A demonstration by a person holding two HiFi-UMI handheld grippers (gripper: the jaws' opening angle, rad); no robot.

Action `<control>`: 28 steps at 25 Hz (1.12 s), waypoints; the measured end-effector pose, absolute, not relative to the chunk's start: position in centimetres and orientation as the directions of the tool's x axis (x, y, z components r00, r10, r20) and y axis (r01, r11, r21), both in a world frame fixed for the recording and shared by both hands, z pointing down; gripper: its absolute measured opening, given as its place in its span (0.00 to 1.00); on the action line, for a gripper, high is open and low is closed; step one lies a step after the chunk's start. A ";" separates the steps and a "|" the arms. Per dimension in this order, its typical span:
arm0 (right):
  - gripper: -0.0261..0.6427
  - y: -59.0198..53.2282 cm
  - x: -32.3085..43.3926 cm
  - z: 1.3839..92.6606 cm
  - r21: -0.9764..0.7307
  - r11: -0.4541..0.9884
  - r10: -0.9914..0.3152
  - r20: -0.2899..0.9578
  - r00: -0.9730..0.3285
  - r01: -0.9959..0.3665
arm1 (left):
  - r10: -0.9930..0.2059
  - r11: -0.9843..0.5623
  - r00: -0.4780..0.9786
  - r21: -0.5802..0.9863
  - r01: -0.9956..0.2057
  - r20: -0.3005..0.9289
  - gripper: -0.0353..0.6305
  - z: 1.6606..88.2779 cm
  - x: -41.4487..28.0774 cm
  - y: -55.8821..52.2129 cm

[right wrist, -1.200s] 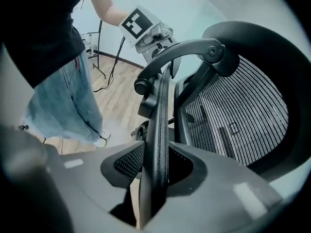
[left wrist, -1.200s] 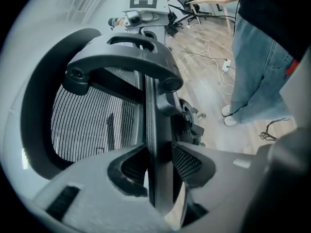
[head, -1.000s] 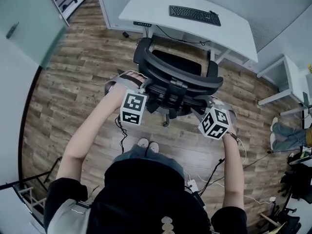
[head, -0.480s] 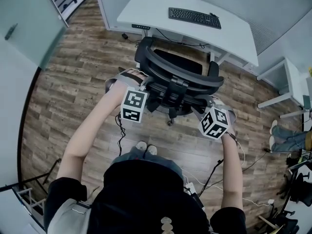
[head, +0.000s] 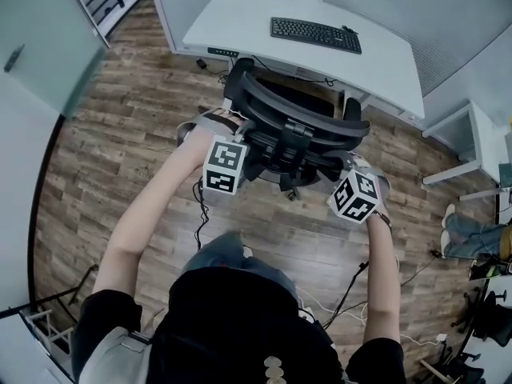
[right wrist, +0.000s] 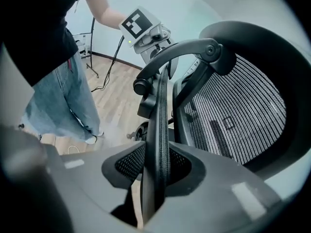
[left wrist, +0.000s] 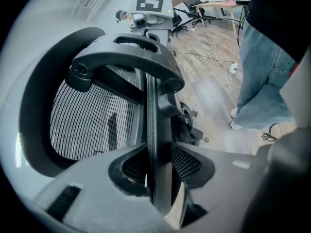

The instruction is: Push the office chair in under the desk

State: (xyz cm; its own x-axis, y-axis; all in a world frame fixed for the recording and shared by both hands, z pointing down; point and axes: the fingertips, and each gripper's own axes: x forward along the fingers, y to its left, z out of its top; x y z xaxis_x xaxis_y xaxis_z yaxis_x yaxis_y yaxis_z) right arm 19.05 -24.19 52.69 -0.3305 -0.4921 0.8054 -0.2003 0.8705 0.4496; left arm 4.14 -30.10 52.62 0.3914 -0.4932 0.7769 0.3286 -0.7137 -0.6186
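- left gripper (left wrist: 156, 161): jaws about half apart and clamped on the side rim of the office chair (head: 298, 112) backrest. The black rim strip (left wrist: 154, 130) runs straight up between the two pads.
- The textured pad (left wrist: 190, 160) on the right of the strip sits against it. The other pad is close on the left side, and any gap there is too dark to tell.
- Left gripper view: the backrest mesh (left wrist: 90, 115) lies left of the jaws. The curved back support arm (left wrist: 124, 52) arches above and ahead of them.
- right gripper (right wrist: 156, 165): jaws also about half apart, closed on the opposite side rim (right wrist: 159, 125) of the same backrest. A textured pad (right wrist: 130, 164) presses on each side of the strip.
- Right gripper view: the mesh lies right of the jaws and the support arm bows over the top.
- Each gripper view shows the other gripper's marker cube (right wrist: 138, 23) past the far rim, so the backrest sits between the two grippers.
- Head view: both grippers grip the backrest from the person's side, one on each edge, pointing down and forward.
- desk (head: 240, 18) stands beyond the chair, on the far side from the jaws. The chair's front is at the desk's near edge, while the backrest stands out over the wood floor (head: 120, 126).
- keyboard (head: 315, 34) lies on the desk, well apart from both jaws.
- The person's jeans (left wrist: 265, 72) are behind the jaws, near the chair base.
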 end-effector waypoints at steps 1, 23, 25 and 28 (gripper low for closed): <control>0.22 -25.2 19.4 52.7 0.446 0.873 -0.488 0.807 -0.332 -0.199 | -0.492 -0.715 0.390 -0.617 0.328 0.778 0.26 52.6 4.5 -31.1; 0.22 -37.8 23.7 53.1 0.453 0.868 -0.495 0.816 -0.298 -0.201 | -0.457 -0.713 0.456 -0.621 0.325 0.763 0.26 52.7 8.7 -42.9; 0.22 -39.9 24.2 53.1 0.452 0.869 -0.494 0.816 -0.301 -0.202 | -0.452 -0.718 0.453 -0.615 0.326 0.768 0.26 52.8 9.2 -45.0; 0.22 -43.6 24.8 52.8 0.437 0.877 -0.480 0.820 -0.311 -0.200 | -0.439 -0.731 0.439 -0.596 0.333 0.784 0.26 52.5 9.8 -48.7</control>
